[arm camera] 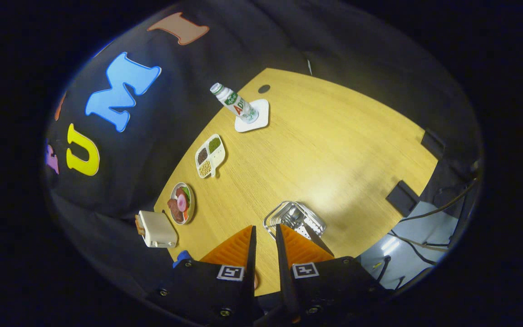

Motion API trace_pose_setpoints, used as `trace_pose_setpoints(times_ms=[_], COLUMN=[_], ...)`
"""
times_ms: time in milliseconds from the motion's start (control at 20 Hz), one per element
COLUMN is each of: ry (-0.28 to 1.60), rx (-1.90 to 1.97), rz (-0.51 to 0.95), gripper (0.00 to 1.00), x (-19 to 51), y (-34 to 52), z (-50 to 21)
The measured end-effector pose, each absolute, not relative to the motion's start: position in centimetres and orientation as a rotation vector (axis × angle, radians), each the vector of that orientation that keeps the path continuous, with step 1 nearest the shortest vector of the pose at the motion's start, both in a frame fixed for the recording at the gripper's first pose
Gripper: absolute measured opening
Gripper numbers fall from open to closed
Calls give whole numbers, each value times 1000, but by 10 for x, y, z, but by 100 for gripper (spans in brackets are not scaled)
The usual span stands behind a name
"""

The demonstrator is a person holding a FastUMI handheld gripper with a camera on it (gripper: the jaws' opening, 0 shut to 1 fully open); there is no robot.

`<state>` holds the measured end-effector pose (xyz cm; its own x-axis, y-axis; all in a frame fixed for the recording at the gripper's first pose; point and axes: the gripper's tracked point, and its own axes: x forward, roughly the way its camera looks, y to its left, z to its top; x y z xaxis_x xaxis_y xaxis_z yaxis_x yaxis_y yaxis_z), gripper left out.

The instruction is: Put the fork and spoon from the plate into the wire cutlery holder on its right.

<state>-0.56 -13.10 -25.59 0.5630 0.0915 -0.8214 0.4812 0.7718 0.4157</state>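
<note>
wooden table (334,150): fingers (248,240) narrowly parted beside holder (294,220).

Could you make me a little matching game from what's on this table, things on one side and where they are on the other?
Things:
1. bottle
2. wire cutlery holder
3. toaster
4. divided dish

Places:
A. just ahead of the fingers, which stand slightly apart
B. between the bottle and the food plate
C. on a white coaster
D. at the table edge, beside the food plate

Pairs: 1-C, 2-A, 3-D, 4-B

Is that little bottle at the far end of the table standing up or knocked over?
Standing: the bottle has its base on the white coaster, cap uppermost. Its lean looks like lens distortion.
</note>
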Motion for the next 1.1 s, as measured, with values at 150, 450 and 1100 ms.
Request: trace_pose_setpoints(times_ms=[150, 450, 1100], ry=[804, 493, 32], rx=[532, 342, 45], rz=[-259, -278, -267], gripper=[25, 24, 25], x=[12, 27, 27], y=[-140, -145, -130], z=[-220, -141, 2])
